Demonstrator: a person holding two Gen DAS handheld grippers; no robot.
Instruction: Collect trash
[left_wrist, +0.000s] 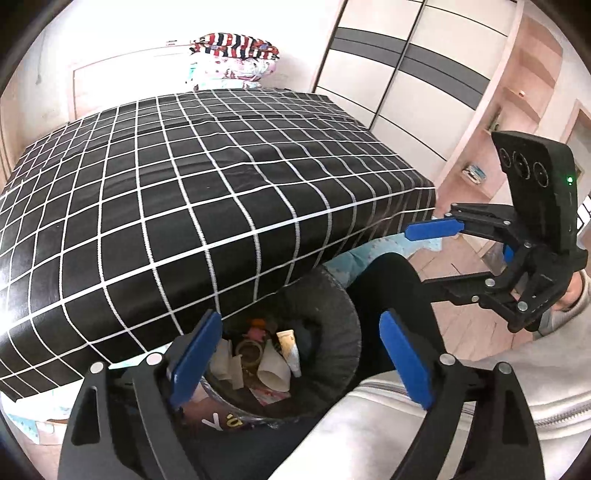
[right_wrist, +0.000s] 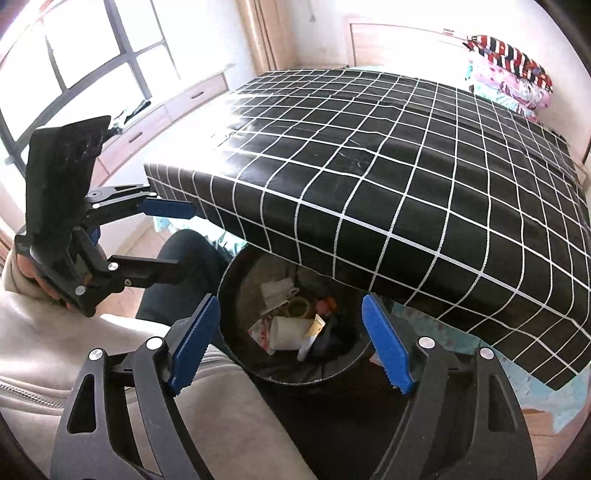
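Note:
A black-lined trash bin (left_wrist: 343, 332) stands on the floor under the edge of the checked bed. It holds a paper cup (left_wrist: 273, 373), a tape roll (left_wrist: 249, 350), a white tube (left_wrist: 290, 345) and paper scraps. My left gripper (left_wrist: 299, 365) is open and empty just above the bin. My right gripper (right_wrist: 291, 343) is open and empty over the same bin (right_wrist: 236, 295), with the cup (right_wrist: 288, 332) below it. Each gripper shows in the other's view: the right gripper (left_wrist: 439, 254) and the left gripper (right_wrist: 173, 236), both open.
A bed with a black, white-gridded cover (left_wrist: 184, 184) fills the view above the bin. Folded bedding (left_wrist: 232, 55) lies at its head. A wardrobe (left_wrist: 406, 66) stands to the right, a window and drawers (right_wrist: 110, 92) to the left. My leg (left_wrist: 388, 288) is beside the bin.

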